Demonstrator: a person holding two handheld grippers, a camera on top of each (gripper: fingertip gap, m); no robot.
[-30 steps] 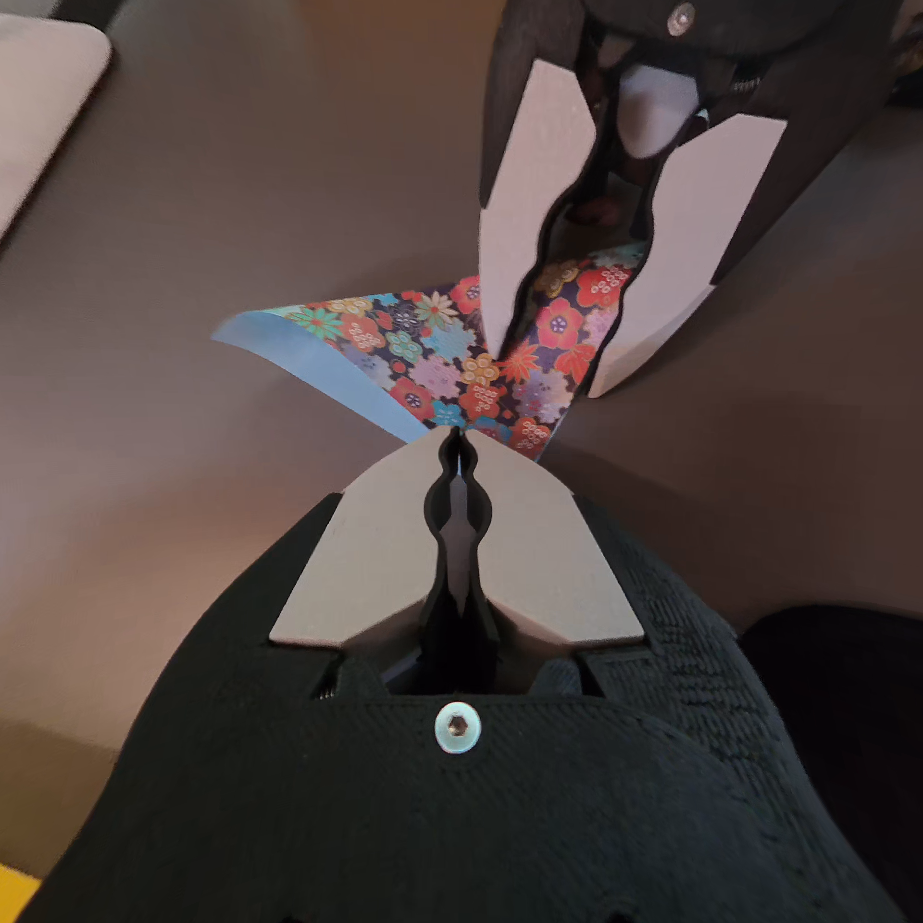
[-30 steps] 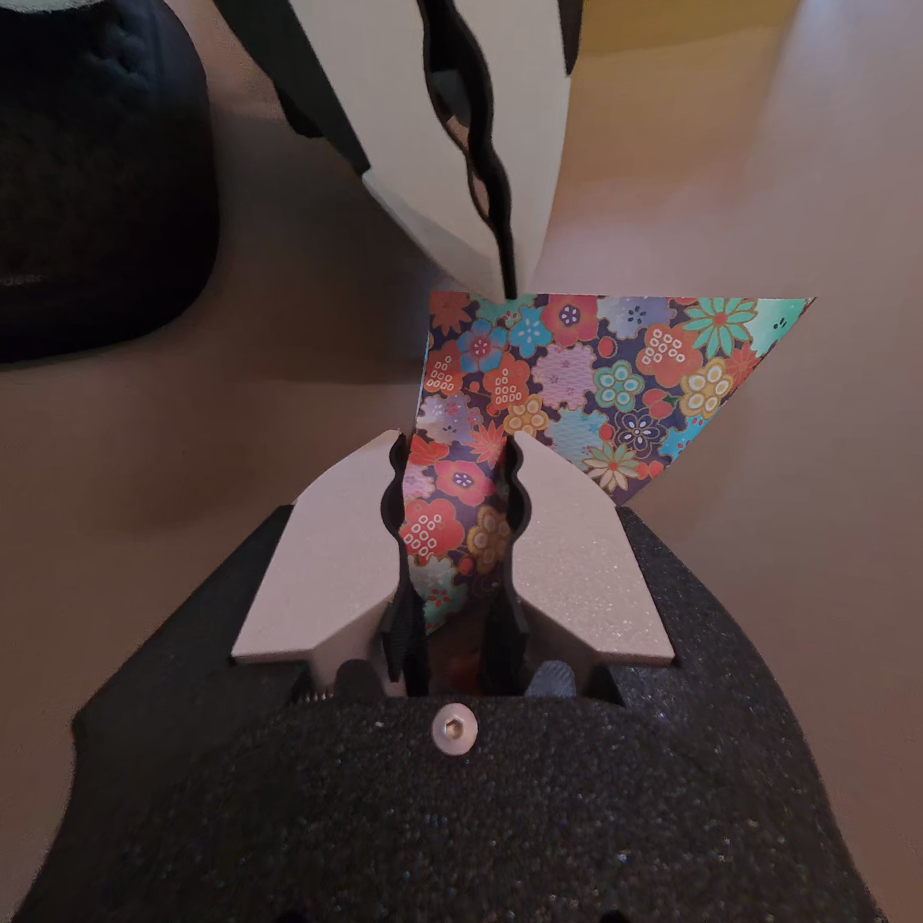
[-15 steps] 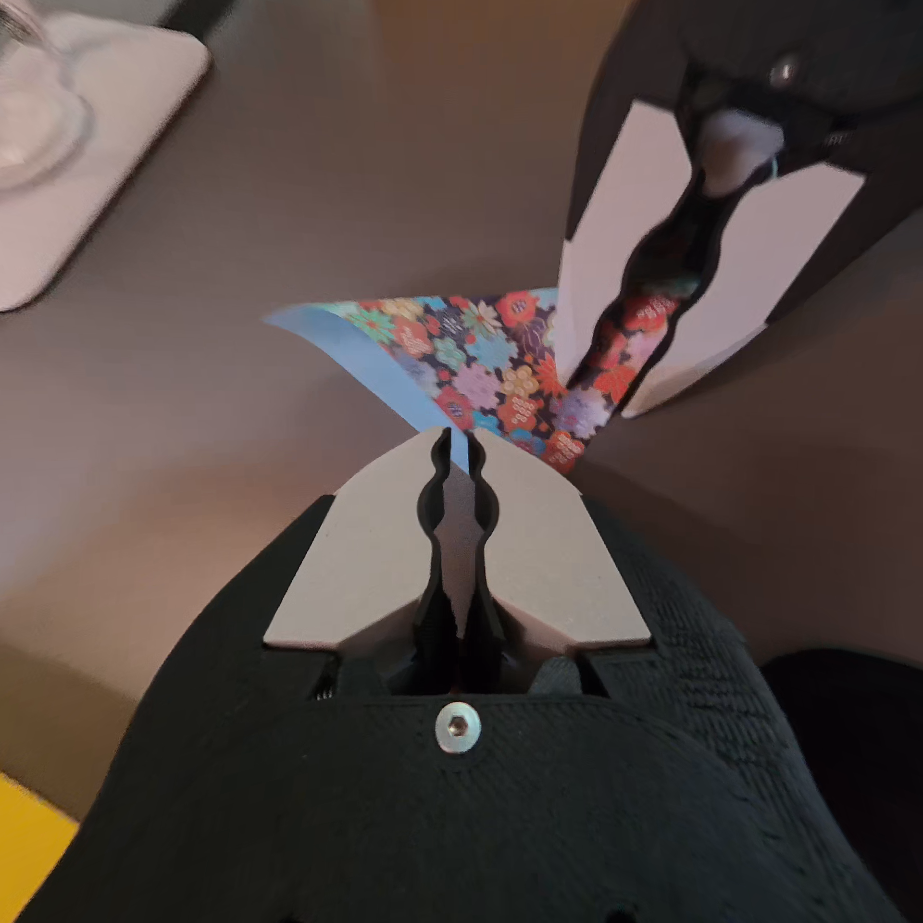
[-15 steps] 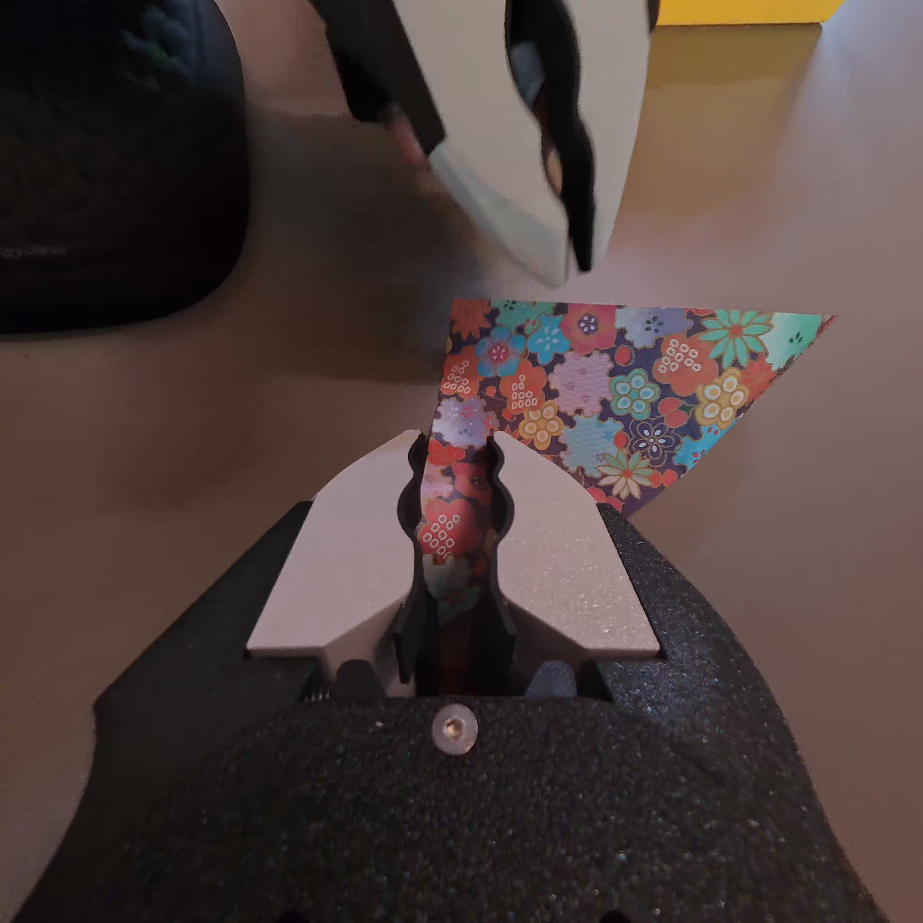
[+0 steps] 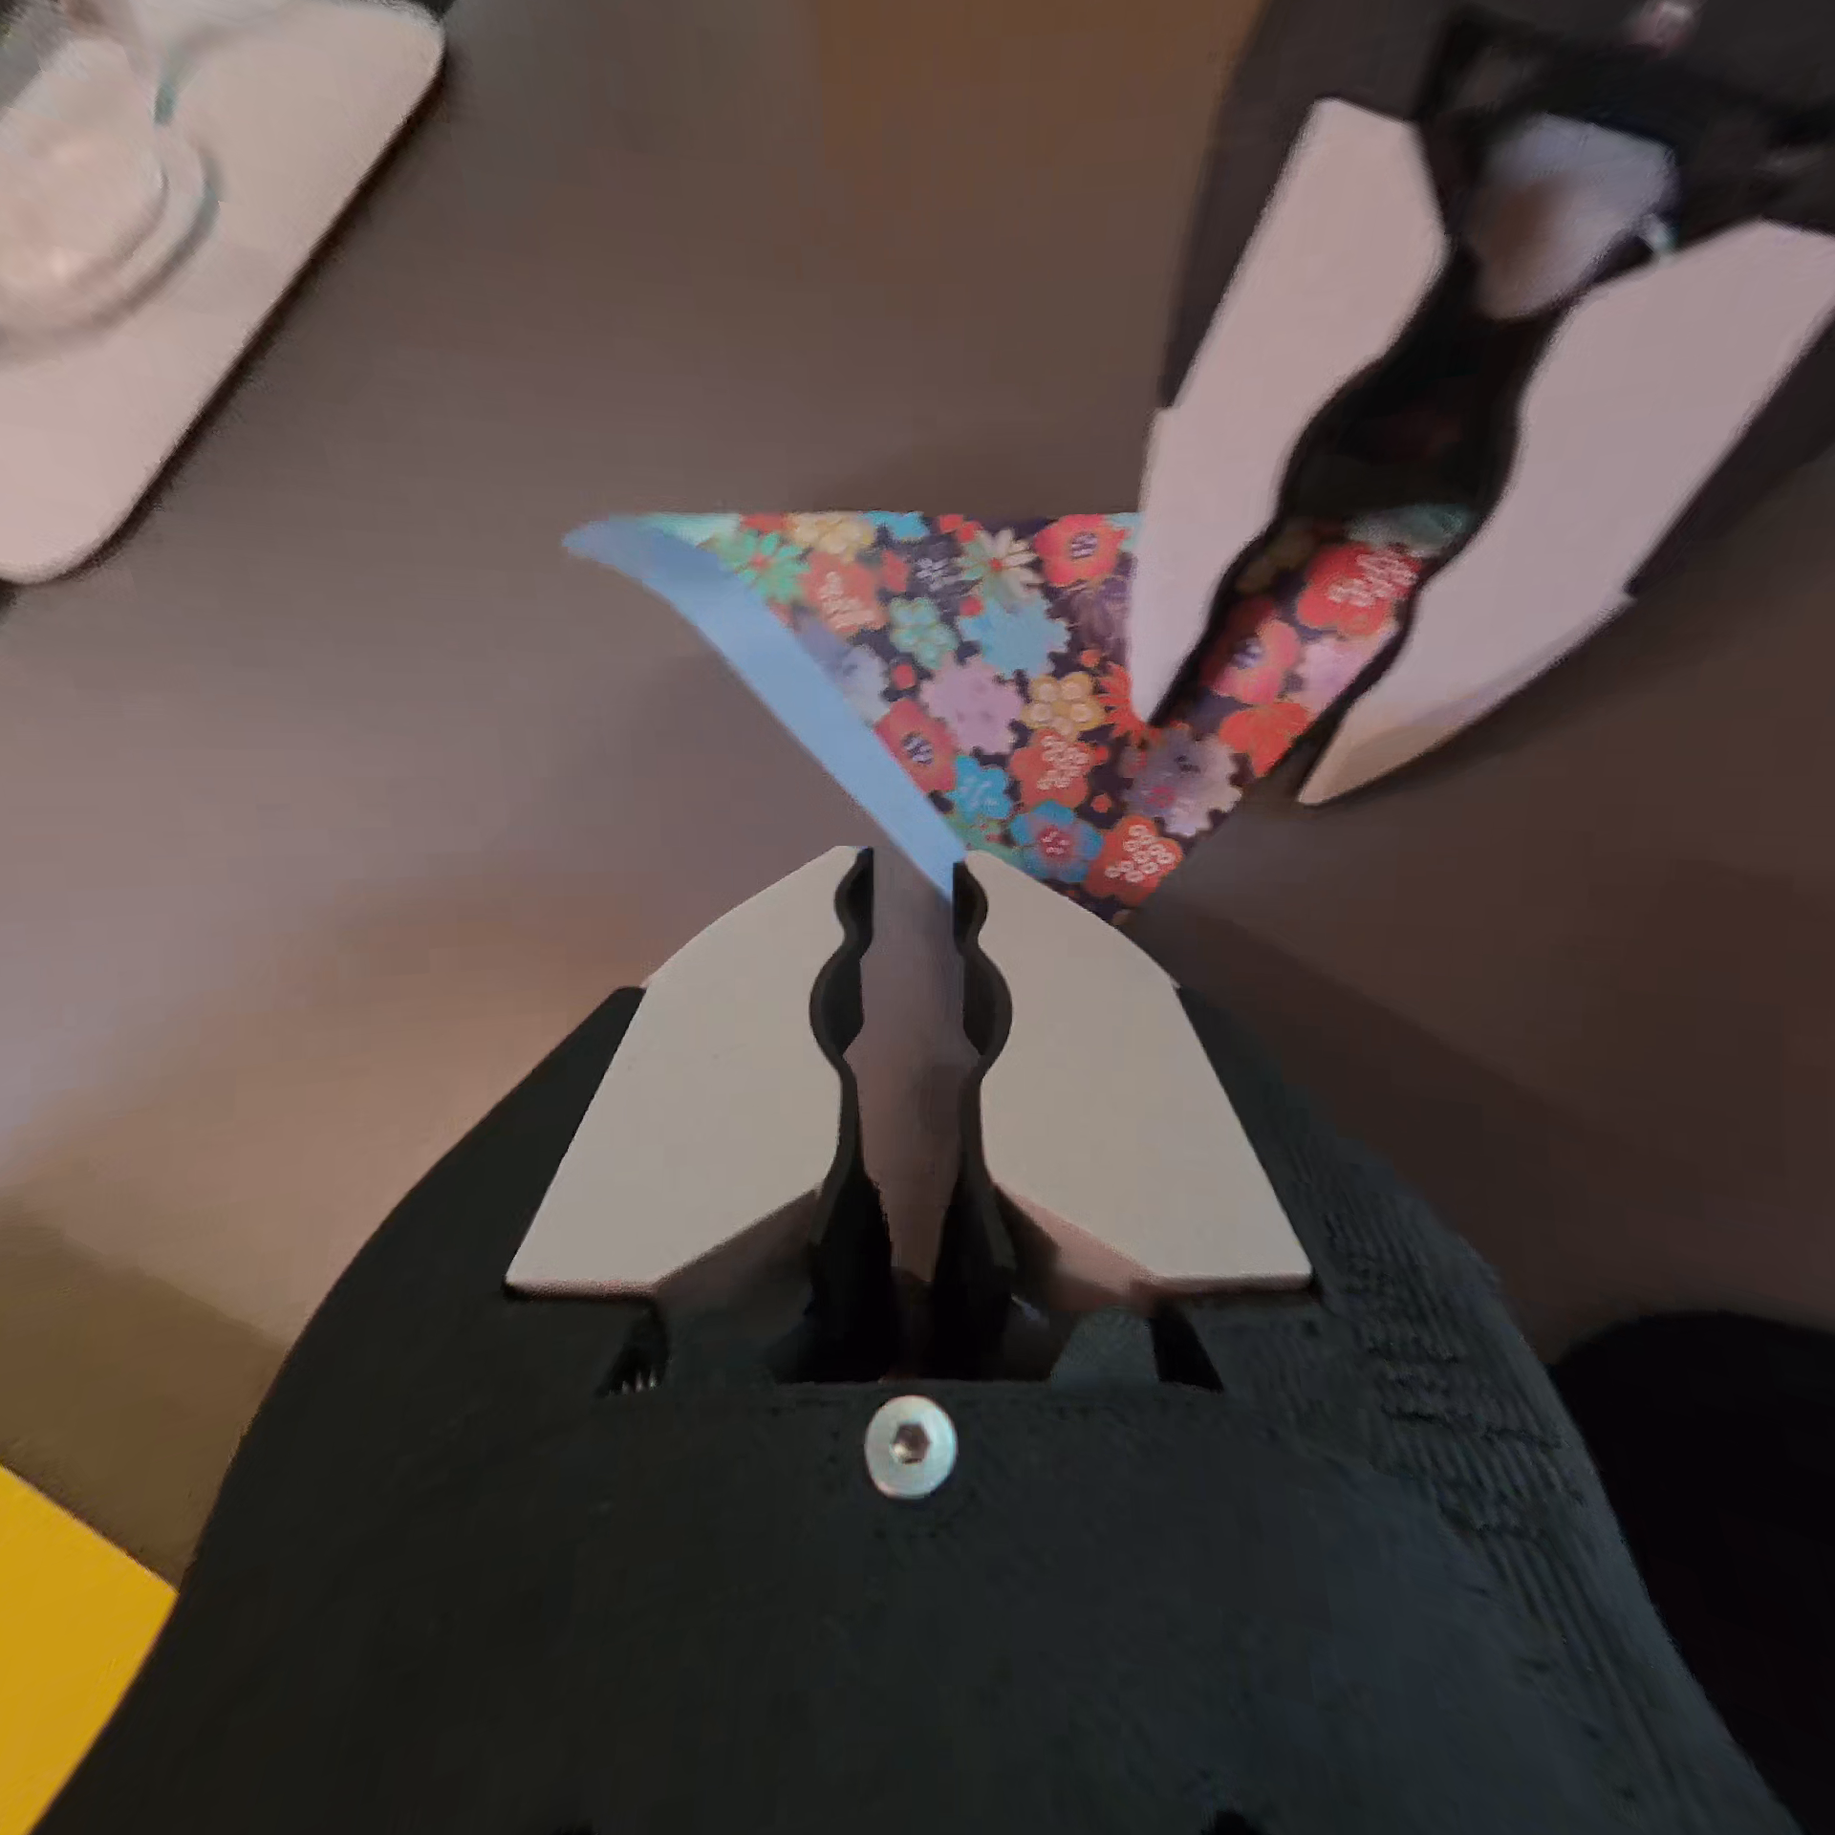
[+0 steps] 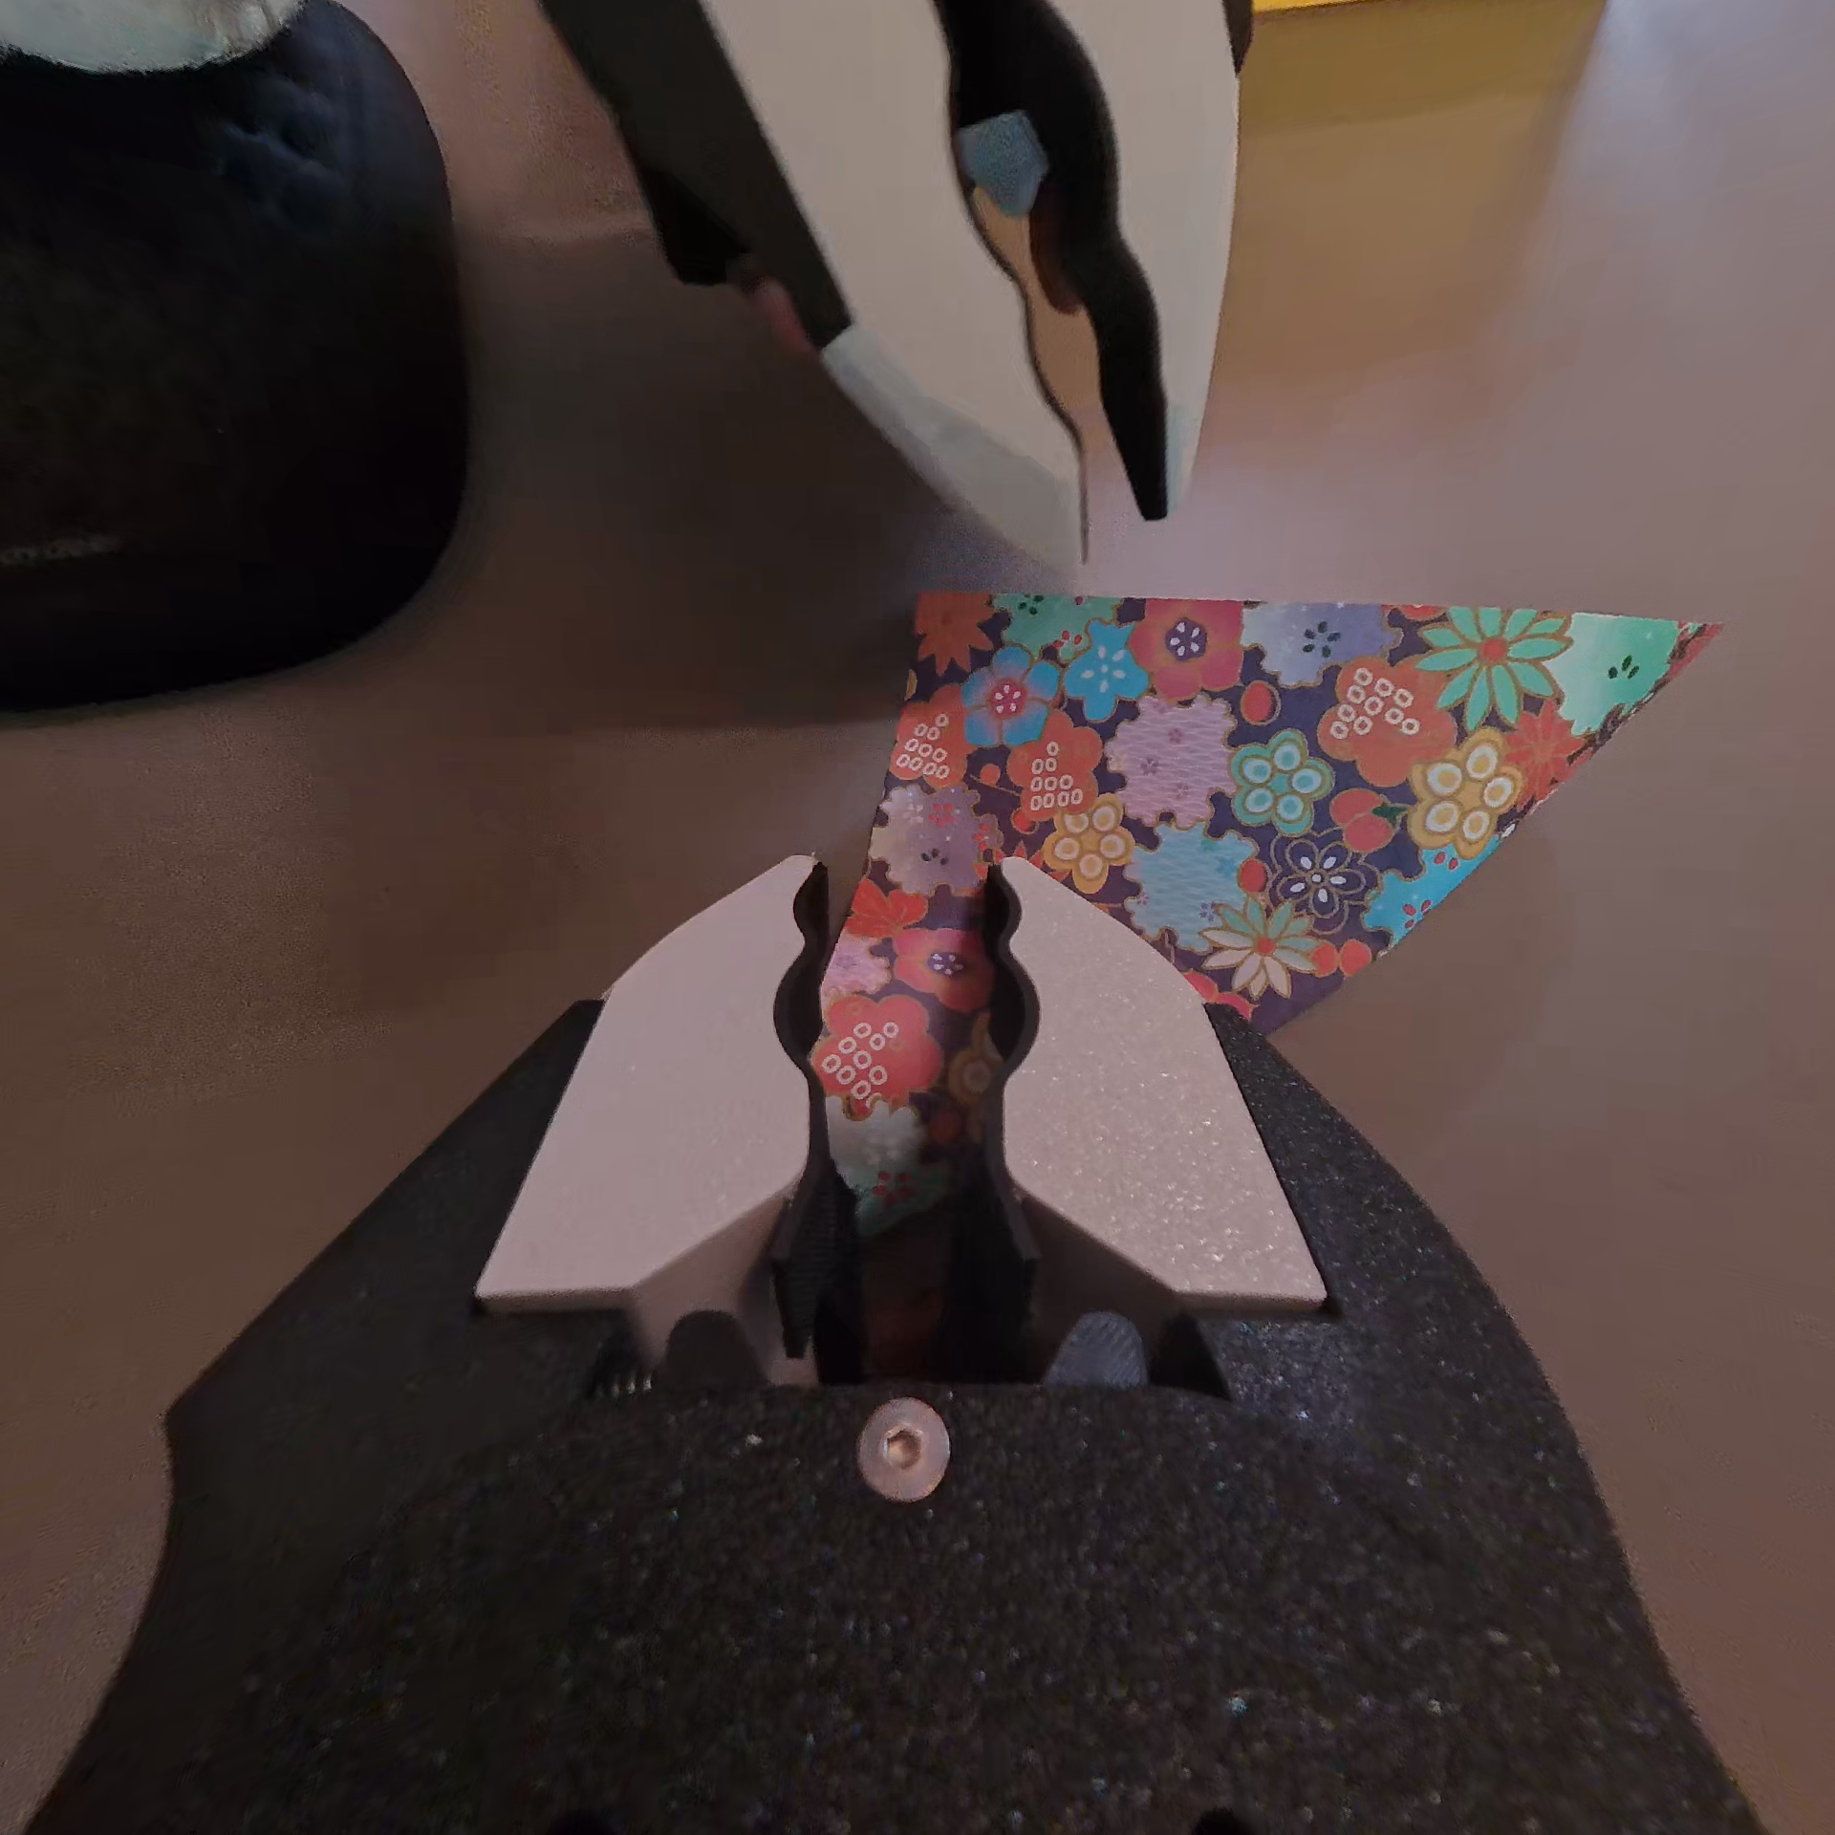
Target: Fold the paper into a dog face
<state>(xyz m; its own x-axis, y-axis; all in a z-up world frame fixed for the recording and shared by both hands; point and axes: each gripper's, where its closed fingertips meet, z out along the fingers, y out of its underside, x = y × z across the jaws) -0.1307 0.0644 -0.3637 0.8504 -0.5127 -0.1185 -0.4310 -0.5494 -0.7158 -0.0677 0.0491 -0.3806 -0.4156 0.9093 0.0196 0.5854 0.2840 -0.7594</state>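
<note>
Paper [image 6: 1281,784] lay mid-frame on table [image 6: 348,894], floral triangle; right gripper [image 6: 909,874] and left gripper [image 5: 909,864] fingers both apart, clamping nothing.

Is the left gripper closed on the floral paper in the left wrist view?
No, the left gripper is open; a gap shows between its fingers and the floral paper lies beyond the tips.

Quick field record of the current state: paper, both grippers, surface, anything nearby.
paper: floral origami paper, folded triangle, blue underside showing at one raised edge
left gripper: open, blue paper edge between its fingers
right gripper: open, paper corner between its fingers
surface: brown table
nearby: white tray with a glass item, blurred; yellow object at the frame edge
</note>
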